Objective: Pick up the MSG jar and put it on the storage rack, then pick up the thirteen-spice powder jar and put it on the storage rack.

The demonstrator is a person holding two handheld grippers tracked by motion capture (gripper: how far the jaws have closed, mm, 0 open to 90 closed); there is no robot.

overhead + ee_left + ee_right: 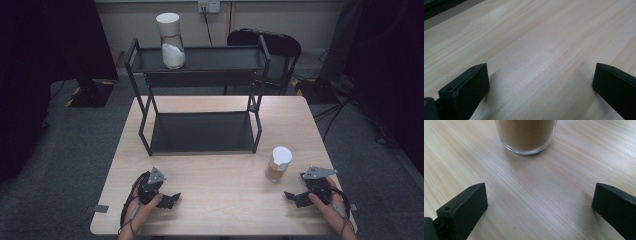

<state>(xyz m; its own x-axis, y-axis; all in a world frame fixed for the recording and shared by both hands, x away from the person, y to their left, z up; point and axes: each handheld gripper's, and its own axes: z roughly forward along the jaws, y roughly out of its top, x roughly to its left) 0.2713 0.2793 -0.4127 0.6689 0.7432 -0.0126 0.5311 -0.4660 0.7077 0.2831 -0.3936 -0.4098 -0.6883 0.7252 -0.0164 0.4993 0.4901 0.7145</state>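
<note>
2 jars (278, 164), 1 rack (200, 75), 2 grippers (170, 200)

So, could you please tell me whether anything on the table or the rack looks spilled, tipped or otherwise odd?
Nothing stands out. The jar of brown powder stands upright on the table, the jar of white powder upright on the rack's top shelf, and no powder is spilled.

Matt pale wood table (220, 175); glossy glass jar (526, 135).
</note>
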